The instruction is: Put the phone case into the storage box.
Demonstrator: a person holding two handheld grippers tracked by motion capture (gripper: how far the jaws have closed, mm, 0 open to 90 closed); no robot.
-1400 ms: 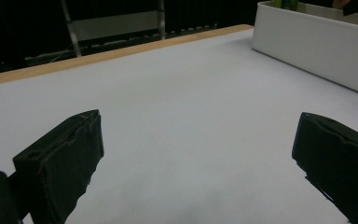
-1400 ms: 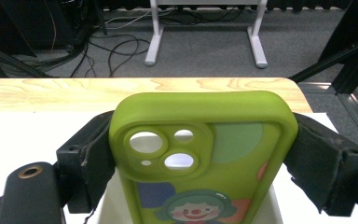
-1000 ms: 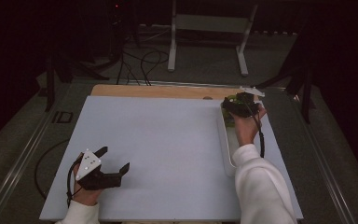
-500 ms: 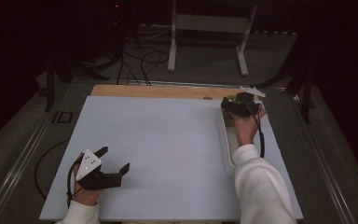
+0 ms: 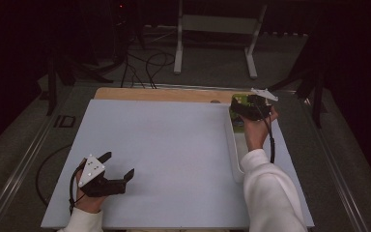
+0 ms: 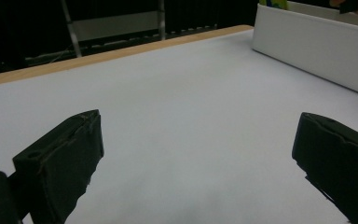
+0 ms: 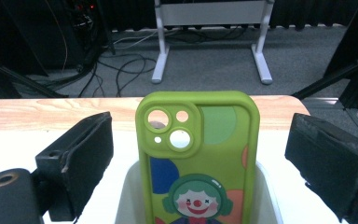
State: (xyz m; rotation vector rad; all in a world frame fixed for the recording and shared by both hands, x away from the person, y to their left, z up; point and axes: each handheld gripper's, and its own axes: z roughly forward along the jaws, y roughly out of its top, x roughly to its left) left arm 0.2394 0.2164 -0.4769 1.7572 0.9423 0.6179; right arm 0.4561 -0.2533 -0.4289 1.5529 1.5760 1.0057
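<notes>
As we read the table (image 5: 174,145) from its left, we list: left gripper (image 5: 118,166), at the near left corner, fingers spread and empty. White tray (image 5: 233,150), along the right side. Green phone case (image 7: 198,154), upright at the tray's far end. Right gripper (image 7: 198,158), fingers having just opened, either side of the case, apart from it.

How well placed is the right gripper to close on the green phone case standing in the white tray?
Probably well: the right gripper has its jaws open on either side of the green phone case, which stands upright in the white tray, nothing between.
</notes>
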